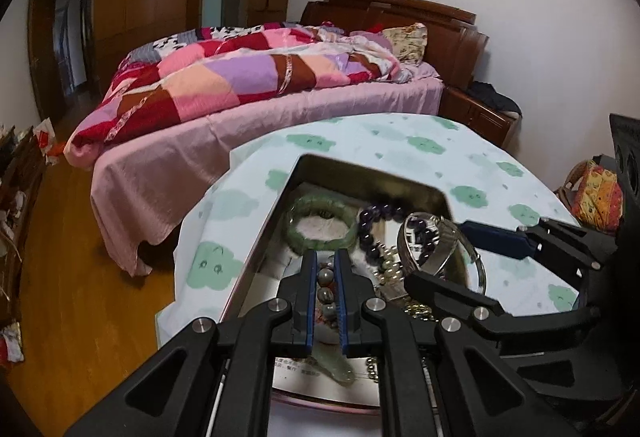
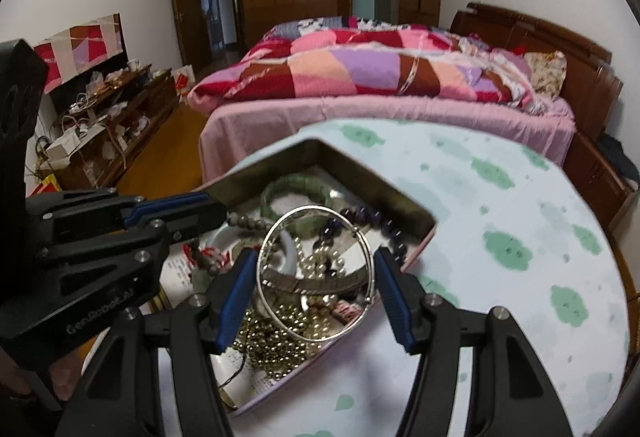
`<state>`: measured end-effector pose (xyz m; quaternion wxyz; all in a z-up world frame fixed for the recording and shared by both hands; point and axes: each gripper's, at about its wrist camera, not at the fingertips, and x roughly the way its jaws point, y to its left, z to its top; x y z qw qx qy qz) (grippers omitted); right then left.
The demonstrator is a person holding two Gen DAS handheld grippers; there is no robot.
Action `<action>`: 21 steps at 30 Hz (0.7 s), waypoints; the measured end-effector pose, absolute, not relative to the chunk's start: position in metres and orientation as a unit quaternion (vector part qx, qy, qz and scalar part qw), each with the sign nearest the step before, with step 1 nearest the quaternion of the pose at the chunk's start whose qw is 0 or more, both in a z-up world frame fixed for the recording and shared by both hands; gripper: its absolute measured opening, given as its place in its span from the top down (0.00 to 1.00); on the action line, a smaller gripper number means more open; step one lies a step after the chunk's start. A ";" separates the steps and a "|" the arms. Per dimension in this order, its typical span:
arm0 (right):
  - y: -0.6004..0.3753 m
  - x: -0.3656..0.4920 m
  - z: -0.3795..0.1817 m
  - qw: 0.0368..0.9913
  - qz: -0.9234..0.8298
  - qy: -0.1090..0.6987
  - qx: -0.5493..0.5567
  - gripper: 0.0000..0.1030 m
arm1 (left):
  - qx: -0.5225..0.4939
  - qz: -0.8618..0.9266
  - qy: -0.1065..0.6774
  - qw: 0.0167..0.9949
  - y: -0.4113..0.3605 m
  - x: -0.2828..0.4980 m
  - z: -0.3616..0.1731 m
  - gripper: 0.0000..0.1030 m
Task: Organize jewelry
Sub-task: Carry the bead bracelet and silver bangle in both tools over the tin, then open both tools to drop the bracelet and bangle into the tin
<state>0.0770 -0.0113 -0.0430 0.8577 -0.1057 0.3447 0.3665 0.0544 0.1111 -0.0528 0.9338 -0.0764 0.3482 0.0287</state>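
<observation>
A metal tin (image 1: 304, 163) (image 2: 320, 151) full of jewelry stands on the round table. My left gripper (image 1: 326, 257) is shut on a grey bead bracelet (image 1: 325, 295) over the tin; that bracelet trails from its fingers in the right wrist view (image 2: 248, 223). My right gripper (image 2: 314, 261) is closed on a thin silver bangle (image 2: 316, 273) with a flat metal band, held upright between its fingers above the tin; the bangle also shows in the left wrist view (image 1: 436, 249). A green jade bracelet (image 1: 320, 221), a dark purple bead string (image 1: 376, 217), pearls (image 2: 320, 257) and gold beads (image 2: 280, 341) lie inside.
The table wears a white cloth with green clouds (image 1: 420, 145) (image 2: 500, 237). A bed with a pink patchwork quilt (image 1: 240, 77) stands behind it. A cluttered low cabinet (image 2: 108, 117) lines the left wall. Wooden floor (image 1: 80, 297) lies left of the table.
</observation>
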 end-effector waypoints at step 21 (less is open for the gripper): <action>-0.054 0.056 -0.006 0.885 0.328 0.321 -0.075 0.23 | -0.075 0.045 0.307 0.948 0.110 0.031 -0.015 0.40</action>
